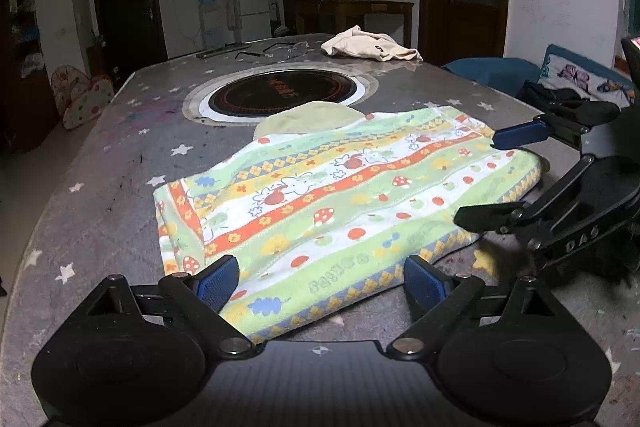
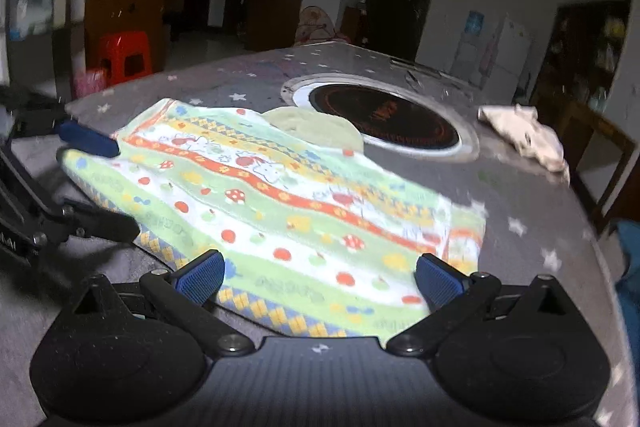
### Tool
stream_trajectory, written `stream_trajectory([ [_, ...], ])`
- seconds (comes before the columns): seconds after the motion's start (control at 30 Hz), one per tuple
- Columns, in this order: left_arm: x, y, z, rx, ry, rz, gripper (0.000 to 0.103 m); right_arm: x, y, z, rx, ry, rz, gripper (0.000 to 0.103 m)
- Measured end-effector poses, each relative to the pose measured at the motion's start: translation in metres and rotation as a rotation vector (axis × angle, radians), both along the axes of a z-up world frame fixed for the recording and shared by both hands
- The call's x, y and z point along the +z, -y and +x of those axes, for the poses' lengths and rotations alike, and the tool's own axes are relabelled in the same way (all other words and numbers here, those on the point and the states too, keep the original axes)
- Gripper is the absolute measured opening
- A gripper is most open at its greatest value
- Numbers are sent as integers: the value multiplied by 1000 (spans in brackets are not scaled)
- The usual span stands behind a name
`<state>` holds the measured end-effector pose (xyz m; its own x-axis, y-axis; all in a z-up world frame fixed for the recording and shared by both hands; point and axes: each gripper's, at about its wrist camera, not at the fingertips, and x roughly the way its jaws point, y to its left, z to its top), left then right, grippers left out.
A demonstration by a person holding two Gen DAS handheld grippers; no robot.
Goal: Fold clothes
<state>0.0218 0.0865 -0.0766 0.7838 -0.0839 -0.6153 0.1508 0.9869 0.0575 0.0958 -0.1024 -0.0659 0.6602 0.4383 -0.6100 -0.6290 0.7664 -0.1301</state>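
Nearest, both grippers hover low over the near edge of the folded garment, jaws spread wide w/ nothing pinched: the left gripper has its blue pads either side of the cloth's near border, not pressing it; same for the right gripper, whose view is a bit blurred. The garment, striped green/white/orange w/ mushrooms, apples and rabbits, lies flat on the grey star-print table, a pale green piece sticking out from under its far edge. Just behind that sits a round black cooktop set into the tabletop. Further back, near the far edge, a crumpled cream cloth lies well apart from the rest. Beyond: fridge, water dispenser, dark doors.
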Motion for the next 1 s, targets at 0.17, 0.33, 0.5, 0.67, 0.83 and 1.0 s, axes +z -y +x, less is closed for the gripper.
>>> stream_trajectory([
  [0.17,2,-3,-1,4,-1,-1,92,2,11,-3,-11,6,-24,103],
  [0.33,11,-5,-6,6,12,-10,92,2,24,1,-32,-57,10,103],
  [0.5,26,-10,-10,11,48,-38,92,8,36,2,-80,-62,28,103],
  [0.67,36,-3,-6,-5,77,-50,92,2,47,9,-150,-87,31,103],
  [0.83,35,10,3,-41,81,-53,92,13,52,8,-172,-33,36,103],
  [1.0,28,23,11,-76,72,-44,92,9,57,19,-239,-16,-9,103],
])
